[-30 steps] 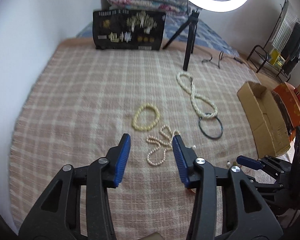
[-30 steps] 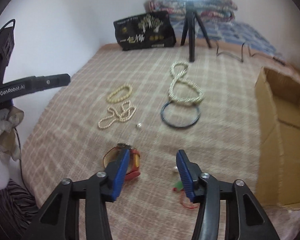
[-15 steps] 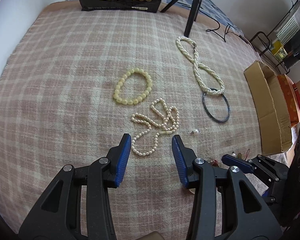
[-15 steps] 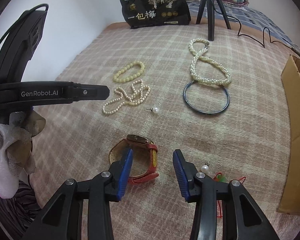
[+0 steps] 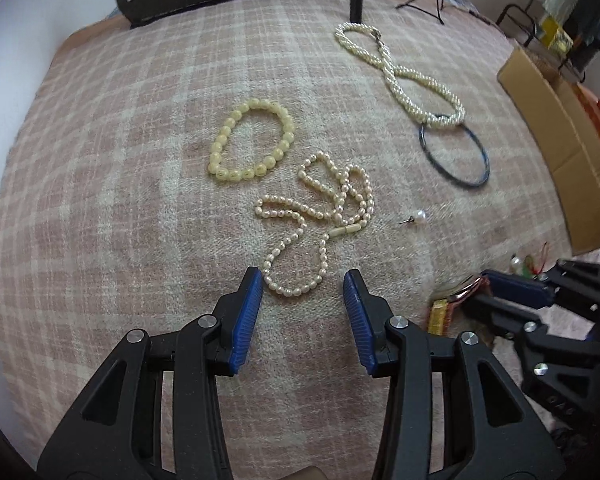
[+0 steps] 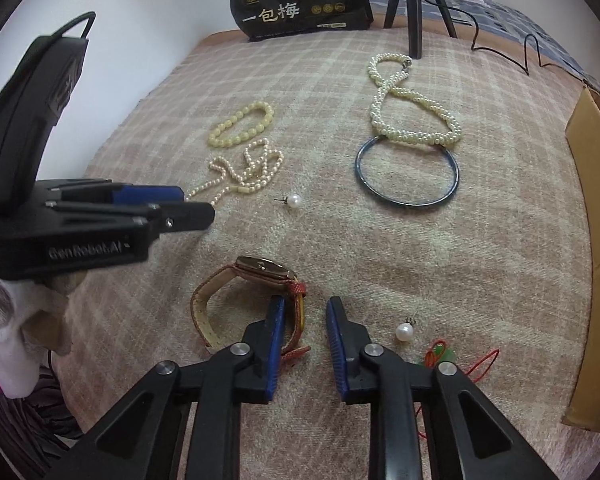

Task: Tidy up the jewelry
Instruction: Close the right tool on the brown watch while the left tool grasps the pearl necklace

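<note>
My left gripper [image 5: 303, 280] is open just above the plaid cloth, and the lower loop of a thin pearl necklace [image 5: 316, 216] lies between its fingertips. A yellow bead bracelet [image 5: 252, 140] lies beyond that loop. My right gripper [image 6: 305, 304] hangs low over a red-strapped watch [image 6: 260, 268]. Its jaws are closing with the upright strap between them, close to the left pad and with a gap to the right pad. Further back lie a twisted pearl necklace [image 6: 412, 128], a dark bangle [image 6: 406, 202] and a pearl earring [image 6: 294, 201]. A second pearl earring [image 6: 405, 332] and a green charm on red string [image 6: 444, 356] lie right of the right gripper.
An open cardboard box [image 6: 596, 200] stands along the cloth's right edge. At the back stand a black printed bag [image 6: 300, 4] and a black tripod [image 6: 416, 20]. A white wall runs along the left. The left gripper [image 6: 196, 204] reaches in from the left of the right wrist view.
Both grippers have come down closer to the cloth. The left one now straddles the thin necklace's loop. The right jaws have narrowed around the watch strap.
</note>
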{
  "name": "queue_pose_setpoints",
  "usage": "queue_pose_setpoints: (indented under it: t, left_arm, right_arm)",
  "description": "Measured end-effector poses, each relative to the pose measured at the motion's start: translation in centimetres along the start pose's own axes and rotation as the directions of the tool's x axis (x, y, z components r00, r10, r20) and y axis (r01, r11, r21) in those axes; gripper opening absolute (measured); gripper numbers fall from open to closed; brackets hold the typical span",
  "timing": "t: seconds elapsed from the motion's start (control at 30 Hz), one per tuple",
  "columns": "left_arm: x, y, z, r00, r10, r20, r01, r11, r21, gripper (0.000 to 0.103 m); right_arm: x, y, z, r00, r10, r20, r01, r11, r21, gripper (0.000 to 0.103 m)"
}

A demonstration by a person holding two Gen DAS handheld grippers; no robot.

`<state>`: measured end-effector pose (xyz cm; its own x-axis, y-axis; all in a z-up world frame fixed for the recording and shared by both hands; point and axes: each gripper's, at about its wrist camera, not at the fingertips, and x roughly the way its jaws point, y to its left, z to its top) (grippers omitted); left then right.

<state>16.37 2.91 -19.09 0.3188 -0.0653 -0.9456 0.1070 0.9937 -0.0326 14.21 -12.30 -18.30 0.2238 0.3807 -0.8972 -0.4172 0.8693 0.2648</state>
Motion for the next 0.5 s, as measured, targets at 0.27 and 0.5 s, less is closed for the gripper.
queue_pose_setpoints:
  t: [0.27, 0.5]
  left_arm:
    - [0.9, 0.3, 1.1, 0.999, 0.031, 0.026, -0.031, 1.000, -0.005, 0.008]
    - [-0.4, 1.8, 1.4, 0.998, -0.004, 0.067, 0.009, 0.997, -0.081, 0.001]
  right_arm:
    - [0.0, 0.4, 0.2, 1.000, -0.011, -0.003, 0.011, 1.000, -0.016, 0.011]
    - [-0.4, 0.8, 0.3, 1.000, -0.022, 0.012, 0.022, 0.999, -0.041, 0.005]
